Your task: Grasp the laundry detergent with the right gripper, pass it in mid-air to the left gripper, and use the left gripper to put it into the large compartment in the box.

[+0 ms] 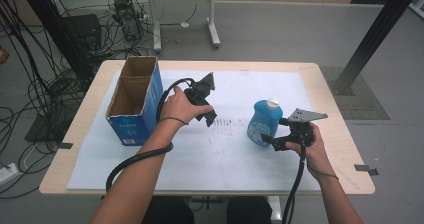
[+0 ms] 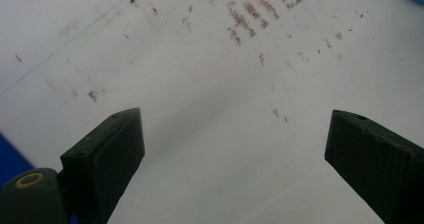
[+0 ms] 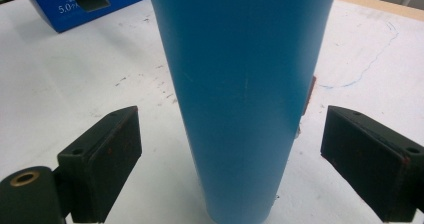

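Blue plastic bottle stands upright on the white mat, between the spread jaws of the right gripper, untouched. Smooth and likely slippery; clamp its mid-body squarely. Left gripper gapes empty near the cardboard box.

Obstacles: a blue bottle is standing upright right of the surface middle; an open blue box is standing toward the left edge, well apart from the bottle. The right hand-held gripper is straddling the bottle, a gap showing on each side between bottle and jaw. The left hand-held gripper is hanging open over bare sheet between box and bottle. Free room: the near edge strip and the far right corner are lying open.
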`<state>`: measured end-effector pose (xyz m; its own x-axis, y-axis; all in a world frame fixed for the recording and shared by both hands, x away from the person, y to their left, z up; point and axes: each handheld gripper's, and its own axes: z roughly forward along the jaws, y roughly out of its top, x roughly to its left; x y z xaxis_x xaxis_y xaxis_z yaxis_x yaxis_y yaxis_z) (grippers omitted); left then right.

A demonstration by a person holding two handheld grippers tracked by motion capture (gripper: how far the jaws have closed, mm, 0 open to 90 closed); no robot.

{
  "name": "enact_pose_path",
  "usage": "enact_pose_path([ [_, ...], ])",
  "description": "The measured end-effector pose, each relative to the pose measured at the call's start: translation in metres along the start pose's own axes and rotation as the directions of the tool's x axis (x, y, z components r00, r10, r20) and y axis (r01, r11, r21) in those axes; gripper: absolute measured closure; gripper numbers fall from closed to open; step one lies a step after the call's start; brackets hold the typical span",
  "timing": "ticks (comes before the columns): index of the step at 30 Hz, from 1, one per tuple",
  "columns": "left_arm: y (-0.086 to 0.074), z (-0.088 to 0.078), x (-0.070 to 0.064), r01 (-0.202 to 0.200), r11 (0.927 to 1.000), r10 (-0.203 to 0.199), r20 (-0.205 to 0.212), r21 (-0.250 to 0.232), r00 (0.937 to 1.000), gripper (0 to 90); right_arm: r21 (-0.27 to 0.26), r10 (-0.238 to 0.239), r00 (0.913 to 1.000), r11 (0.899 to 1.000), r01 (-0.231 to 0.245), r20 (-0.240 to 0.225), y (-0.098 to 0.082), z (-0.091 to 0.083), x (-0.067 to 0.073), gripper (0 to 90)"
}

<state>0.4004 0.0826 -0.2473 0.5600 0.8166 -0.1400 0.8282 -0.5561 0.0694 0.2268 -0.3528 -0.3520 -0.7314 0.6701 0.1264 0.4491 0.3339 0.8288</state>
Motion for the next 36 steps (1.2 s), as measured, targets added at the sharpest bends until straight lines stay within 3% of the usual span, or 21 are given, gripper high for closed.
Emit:
enact_pose_path([
  [36,0.0004,0.0008,-0.0021,-0.004,1.0000,0.004,0.001,0.001,1.0000,9.4,-0.006,-0.001,1.0000,1.000,0.001,0.000,-0.0001,-0.0003,-0.0005,9.2],
])
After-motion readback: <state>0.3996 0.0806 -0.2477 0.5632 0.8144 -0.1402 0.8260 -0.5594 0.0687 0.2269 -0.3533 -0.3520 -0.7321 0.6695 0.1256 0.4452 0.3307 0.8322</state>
